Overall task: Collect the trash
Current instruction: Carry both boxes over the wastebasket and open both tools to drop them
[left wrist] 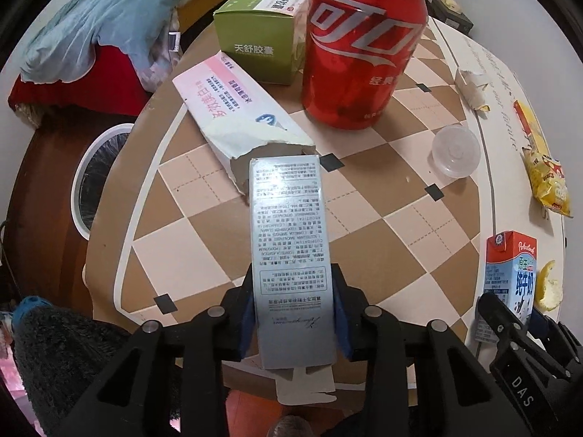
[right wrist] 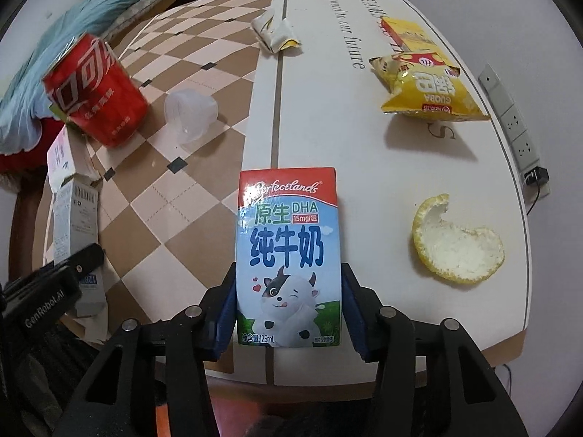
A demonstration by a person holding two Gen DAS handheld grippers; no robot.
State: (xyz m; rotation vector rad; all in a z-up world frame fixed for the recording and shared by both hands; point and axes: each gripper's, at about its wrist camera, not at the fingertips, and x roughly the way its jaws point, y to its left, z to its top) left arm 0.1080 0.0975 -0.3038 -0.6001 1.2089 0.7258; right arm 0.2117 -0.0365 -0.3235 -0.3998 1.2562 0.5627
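Note:
My left gripper [left wrist: 293, 313] is shut on a long silver carton [left wrist: 289, 240], held above the checkered table [left wrist: 204, 255]. My right gripper [right wrist: 288, 309] is shut on a small milk carton [right wrist: 288, 251], also seen at the right edge of the left wrist view as the milk carton [left wrist: 510, 276]. The silver carton [right wrist: 74, 218] and left gripper show at the left of the right wrist view. A red cola can [left wrist: 360, 47] stands beyond the silver carton, with a torn pink-and-white box [left wrist: 233, 109] and a green box [left wrist: 262, 32] beside it.
A clear plastic cup [left wrist: 455, 151] lies on its side near the can. A yellow snack bag [right wrist: 426, 87], an orange peel [right wrist: 455, 244] and a crumpled wrapper [right wrist: 275, 34] lie on the white part. A white bin [left wrist: 98, 178] with a black liner stands left of the table.

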